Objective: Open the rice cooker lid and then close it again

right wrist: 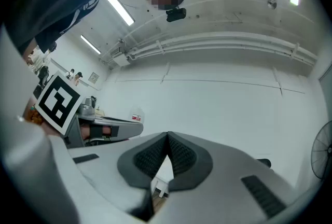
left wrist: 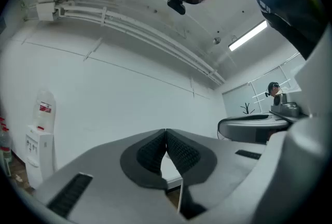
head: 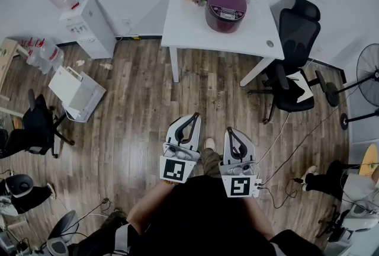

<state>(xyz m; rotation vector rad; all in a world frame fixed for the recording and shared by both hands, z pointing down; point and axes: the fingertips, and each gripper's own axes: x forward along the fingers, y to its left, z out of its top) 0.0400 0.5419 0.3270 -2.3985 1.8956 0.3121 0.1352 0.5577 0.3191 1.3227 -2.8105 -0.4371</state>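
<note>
A dark maroon rice cooker (head: 225, 8) with its lid down sits on a white table (head: 177, 26) against the far wall. Both grippers are held close to the person's body, well short of the table. My left gripper (head: 193, 116) is shut with nothing between its pads (left wrist: 179, 151). My right gripper (head: 230, 130) is shut as well, its pads (right wrist: 153, 157) meeting at the tips and holding nothing. In both gripper views the jaws point slightly upward at the white wall, and only a small piece of the table shows between them.
A black office chair (head: 293, 59) stands right of the table. A water dispenser (head: 89, 24) with bottles and a white box (head: 77, 92) stand at the left, a fan (head: 367, 80) at the right. Cables trail over the wooden floor (head: 142, 118).
</note>
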